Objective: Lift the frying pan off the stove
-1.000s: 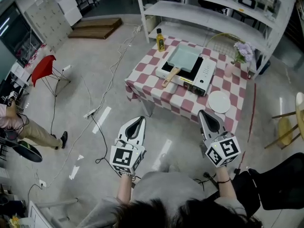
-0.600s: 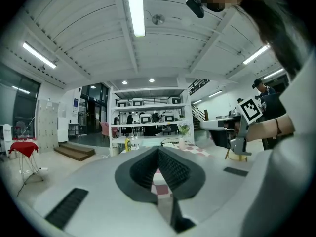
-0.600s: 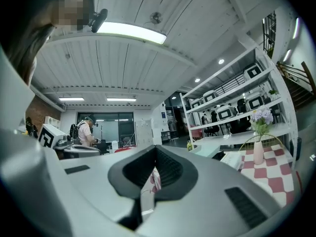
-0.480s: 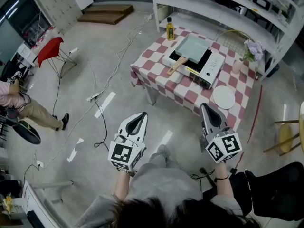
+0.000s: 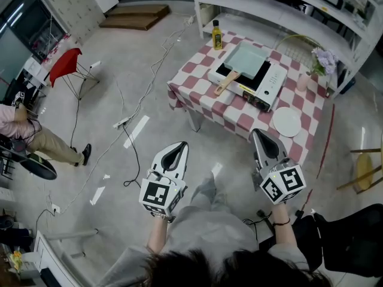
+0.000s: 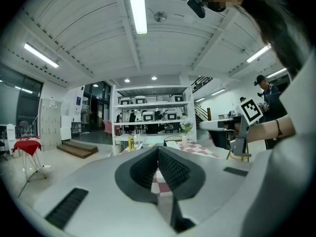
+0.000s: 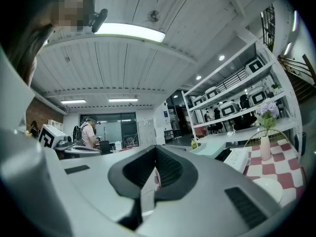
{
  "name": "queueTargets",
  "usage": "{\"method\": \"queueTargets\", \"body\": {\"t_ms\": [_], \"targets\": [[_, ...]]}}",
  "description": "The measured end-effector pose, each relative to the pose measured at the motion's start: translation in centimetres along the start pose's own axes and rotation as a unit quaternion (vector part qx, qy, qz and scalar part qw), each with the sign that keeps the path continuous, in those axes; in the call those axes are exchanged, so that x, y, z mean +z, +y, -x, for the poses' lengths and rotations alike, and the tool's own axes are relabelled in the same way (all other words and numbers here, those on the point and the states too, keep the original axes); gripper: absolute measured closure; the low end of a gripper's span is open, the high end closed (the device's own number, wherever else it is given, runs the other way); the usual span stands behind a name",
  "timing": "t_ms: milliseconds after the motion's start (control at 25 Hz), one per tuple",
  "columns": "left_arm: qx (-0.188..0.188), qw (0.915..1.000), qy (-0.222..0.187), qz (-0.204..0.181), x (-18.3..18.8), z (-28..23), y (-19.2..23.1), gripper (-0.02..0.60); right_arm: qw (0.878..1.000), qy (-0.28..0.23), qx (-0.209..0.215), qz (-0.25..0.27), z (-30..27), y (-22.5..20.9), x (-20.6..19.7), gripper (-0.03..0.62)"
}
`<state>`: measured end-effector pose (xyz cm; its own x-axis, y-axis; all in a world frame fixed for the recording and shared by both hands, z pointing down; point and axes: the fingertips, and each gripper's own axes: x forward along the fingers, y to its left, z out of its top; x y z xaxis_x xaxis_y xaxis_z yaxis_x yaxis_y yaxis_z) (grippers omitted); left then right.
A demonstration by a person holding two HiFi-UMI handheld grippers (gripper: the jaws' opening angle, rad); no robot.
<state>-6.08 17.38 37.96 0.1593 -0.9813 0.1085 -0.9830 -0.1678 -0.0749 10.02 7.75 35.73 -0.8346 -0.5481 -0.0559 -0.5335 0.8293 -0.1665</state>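
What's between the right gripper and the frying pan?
Head view: only checkered tablecloth and the front edge of the stove lie between right gripper and frying pan; the white plate sits off to the side.

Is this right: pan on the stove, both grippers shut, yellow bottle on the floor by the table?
Not quite. The bottle stands on the table, at its far corner, as the head view shows. The pan is on the stove, and the left gripper and right gripper are shut.
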Motion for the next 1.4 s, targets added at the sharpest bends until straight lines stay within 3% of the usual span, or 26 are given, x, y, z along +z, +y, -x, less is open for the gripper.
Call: {"method": "queueTargets", "body": {"t_ms": [720,1400], "targets": [[-0.047,0.9988,0.000,0.016,-0.7,-10.4,7.2,0.555,0.999,0.024,-0.039,-0.014,-9.2,-4.5,-1.9,0.572],[-0.110,0.9933,0.009,0.035,-1.3,-18.6,11.0,0.555,0.994,0.029,-0.094,-0.048,-14.9,-9.1,-3.4,0.572]]}}
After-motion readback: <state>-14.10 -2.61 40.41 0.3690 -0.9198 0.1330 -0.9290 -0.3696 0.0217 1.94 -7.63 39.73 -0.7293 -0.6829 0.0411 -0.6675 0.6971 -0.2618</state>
